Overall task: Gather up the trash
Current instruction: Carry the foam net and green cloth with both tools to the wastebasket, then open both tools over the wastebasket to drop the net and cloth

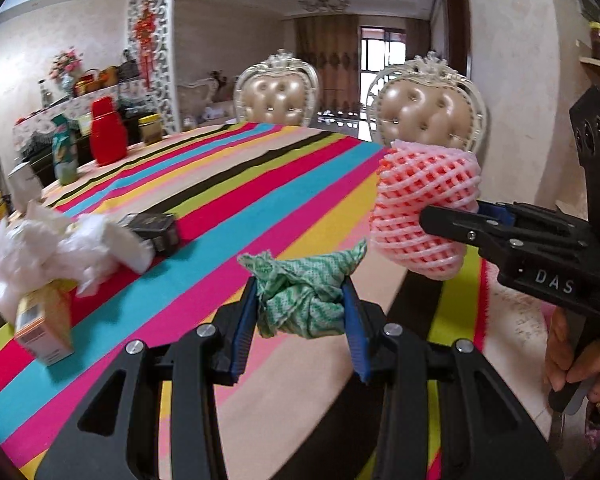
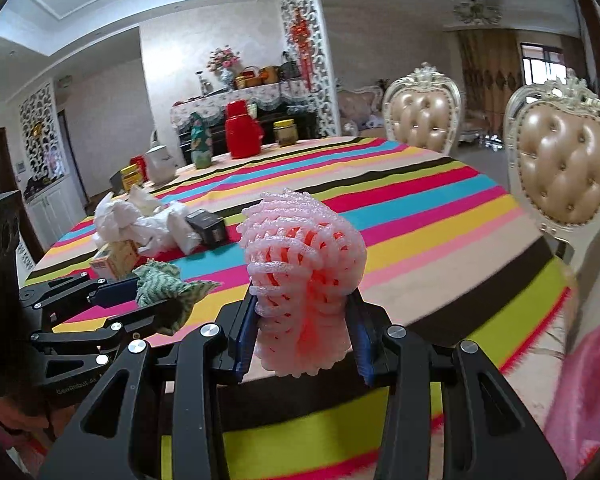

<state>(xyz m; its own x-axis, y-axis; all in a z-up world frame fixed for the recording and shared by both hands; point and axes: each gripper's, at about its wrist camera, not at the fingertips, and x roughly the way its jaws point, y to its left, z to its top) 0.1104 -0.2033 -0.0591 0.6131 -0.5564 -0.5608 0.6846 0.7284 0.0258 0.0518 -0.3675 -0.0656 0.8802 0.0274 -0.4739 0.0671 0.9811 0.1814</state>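
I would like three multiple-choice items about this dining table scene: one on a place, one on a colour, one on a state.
1. Where is the crumpled white plastic bag?
A. on the striped tablecloth
B. on a chair
C. on the floor

2. What colour is the tall plastic thermos jug at the far side of the table?
A. blue
B. red
C. white

3. What is the state of the left tool?
A. open and empty
B. shut on a glass jar
C. shut on the crumpled green-and-white cloth

Answers:
1 A, the bag lies on the cloth beside small boxes.
2 B, its body and lid are red.
3 C, both blue pads press on the cloth.
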